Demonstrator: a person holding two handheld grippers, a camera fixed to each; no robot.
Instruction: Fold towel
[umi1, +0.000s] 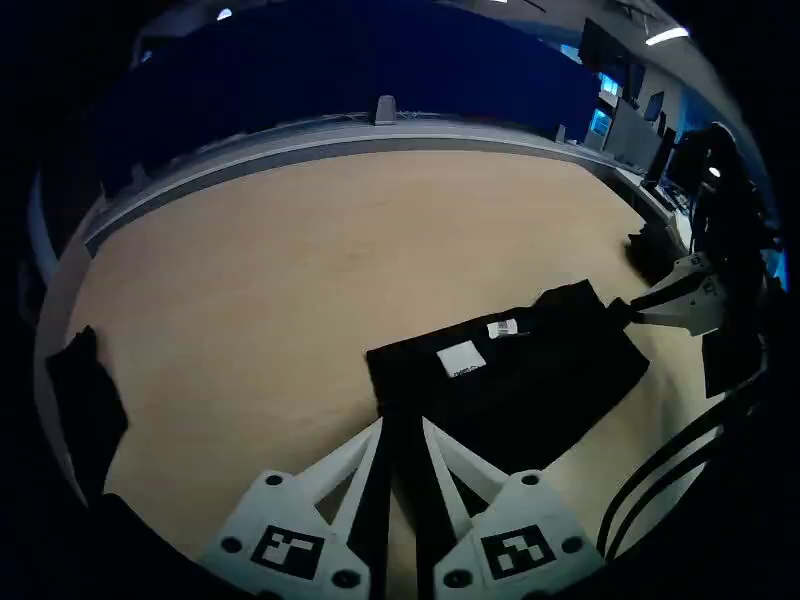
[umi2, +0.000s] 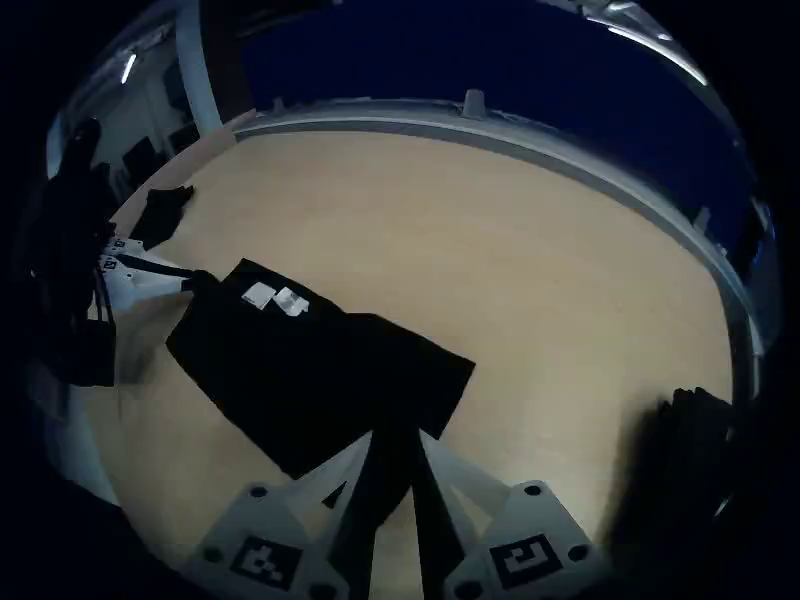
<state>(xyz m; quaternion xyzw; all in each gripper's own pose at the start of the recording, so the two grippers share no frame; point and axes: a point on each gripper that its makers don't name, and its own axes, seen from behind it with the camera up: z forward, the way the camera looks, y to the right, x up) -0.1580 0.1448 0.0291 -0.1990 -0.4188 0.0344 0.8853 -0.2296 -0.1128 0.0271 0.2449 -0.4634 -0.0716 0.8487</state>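
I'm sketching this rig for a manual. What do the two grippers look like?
The left gripper and right gripper each have white, triangular, truss-like mounts carrying slim black fingers, with a square black-and-white marker on each mount. Black cables run at the left gripper view's lower right.

Location: open-plan office or lab workspace. Indicators:
- A long desk (umi1: 300, 250) with a light wood top.
- A grey rail (umi1: 330, 140) and a blue partition (umi1: 350, 70) along the desk's far edge.
- Dark monitors (umi1: 605, 50) past the end of the partition.
- A strip light (umi1: 666, 36) on the ceiling.

The right gripper view shows the same desk, rail and partition.
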